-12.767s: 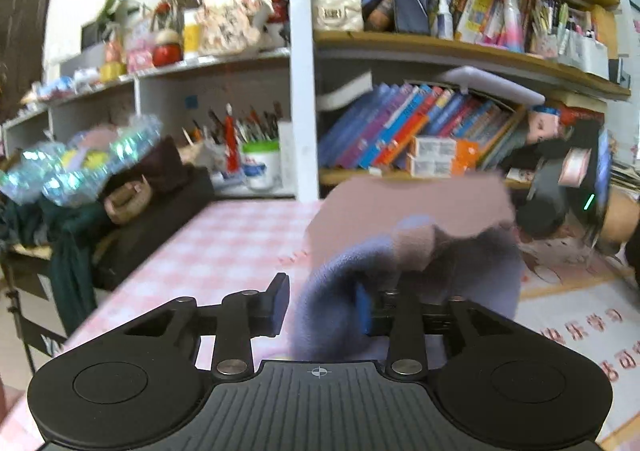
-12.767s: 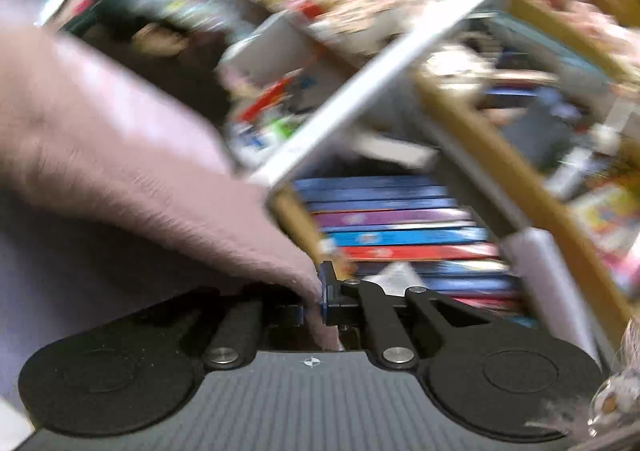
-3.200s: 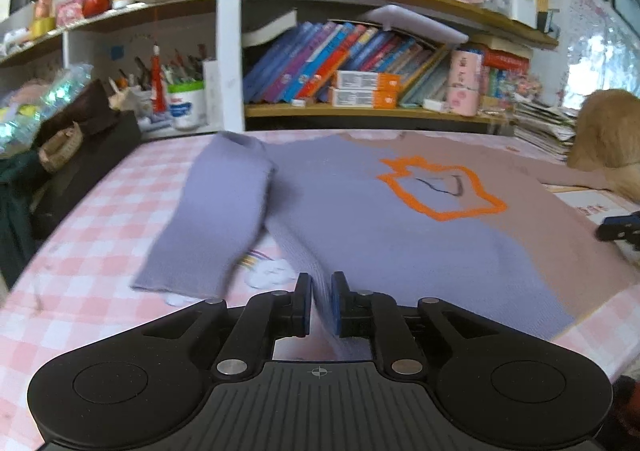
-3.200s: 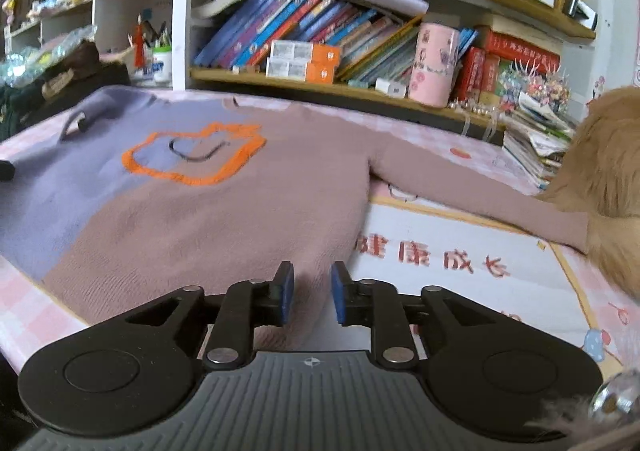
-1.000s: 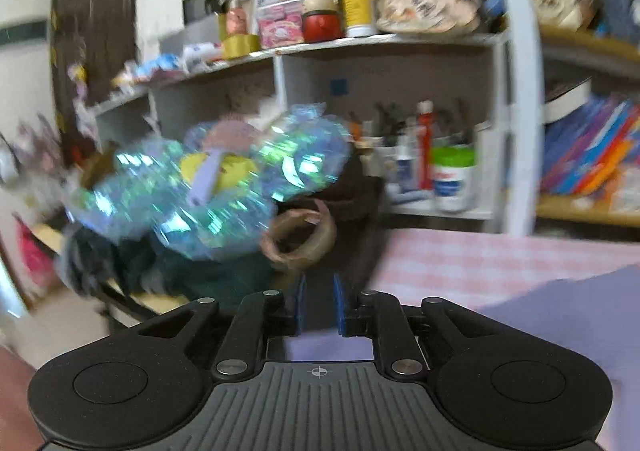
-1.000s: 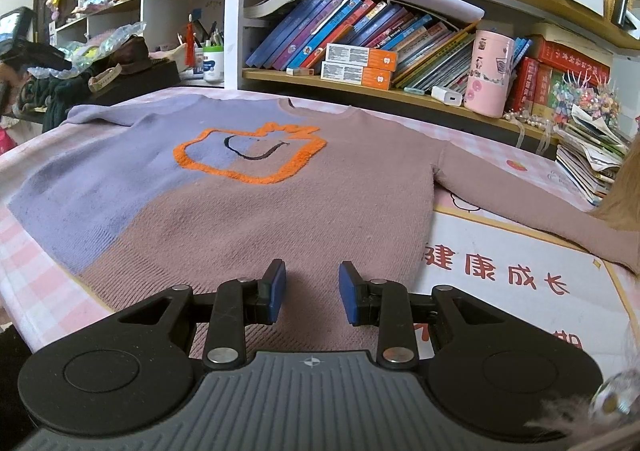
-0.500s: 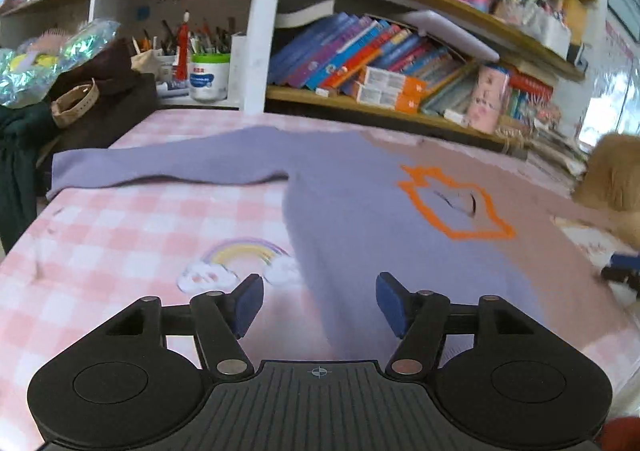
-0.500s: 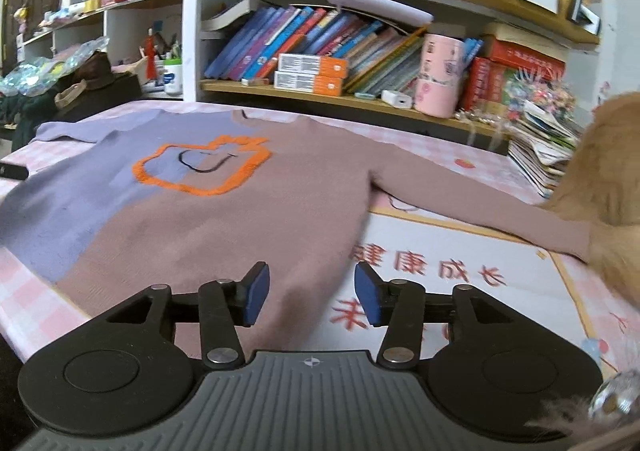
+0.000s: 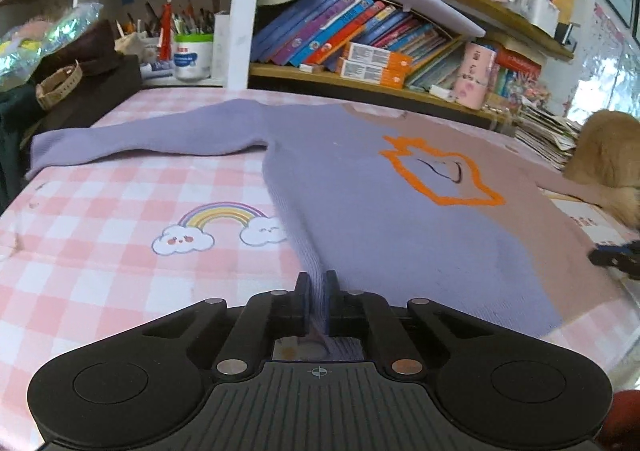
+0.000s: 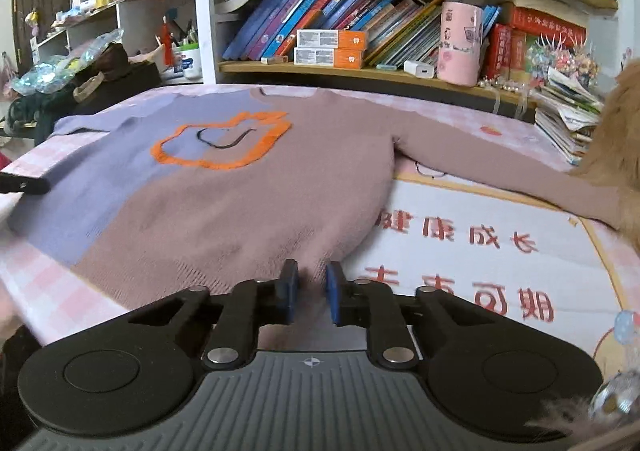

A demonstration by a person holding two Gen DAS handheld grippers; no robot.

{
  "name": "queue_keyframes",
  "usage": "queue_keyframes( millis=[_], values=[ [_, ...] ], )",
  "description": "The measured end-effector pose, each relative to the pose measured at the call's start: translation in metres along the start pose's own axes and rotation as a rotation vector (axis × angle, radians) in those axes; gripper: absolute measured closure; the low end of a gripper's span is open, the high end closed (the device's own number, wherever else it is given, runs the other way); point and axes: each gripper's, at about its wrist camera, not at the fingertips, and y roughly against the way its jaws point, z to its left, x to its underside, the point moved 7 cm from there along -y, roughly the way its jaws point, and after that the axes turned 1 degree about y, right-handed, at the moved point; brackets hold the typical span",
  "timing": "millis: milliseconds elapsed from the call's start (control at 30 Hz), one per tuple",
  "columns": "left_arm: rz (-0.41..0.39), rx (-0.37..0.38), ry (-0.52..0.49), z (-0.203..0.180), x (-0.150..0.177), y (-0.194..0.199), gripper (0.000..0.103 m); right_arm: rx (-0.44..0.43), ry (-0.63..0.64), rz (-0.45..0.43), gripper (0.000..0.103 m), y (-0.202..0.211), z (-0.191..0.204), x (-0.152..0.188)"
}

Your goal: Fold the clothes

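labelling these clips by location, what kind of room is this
Most likely a lived-in home room, perhaps a child's study or craft corner. Crowded shelves of books stand behind a table with a pink checked rainbow cloth, where a sweater lies flat, and a cup of brushes sits nearby.

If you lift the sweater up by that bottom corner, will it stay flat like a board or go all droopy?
Probably droopy. The sweater is soft knit, and its edge already bunches into a ridge where the left gripper pinches it. The sleeve lies limp on the table, so it would likely dangle and drag.
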Motion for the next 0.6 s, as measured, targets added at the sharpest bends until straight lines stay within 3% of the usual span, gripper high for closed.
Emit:
queue_keyframes(
  millis=[333,600],
  values=[
    [-0.011,0.011,0.030,0.001,-0.007,-0.014,0.098,0.103,0.058,-0.007,0.092,-0.021,-0.001,-0.011],
    [-0.011,0.007,0.054,0.008,-0.008,-0.009,0.098,0.071,0.016,-0.010,0.092,-0.011,-0.001,-0.004]
  ],
)
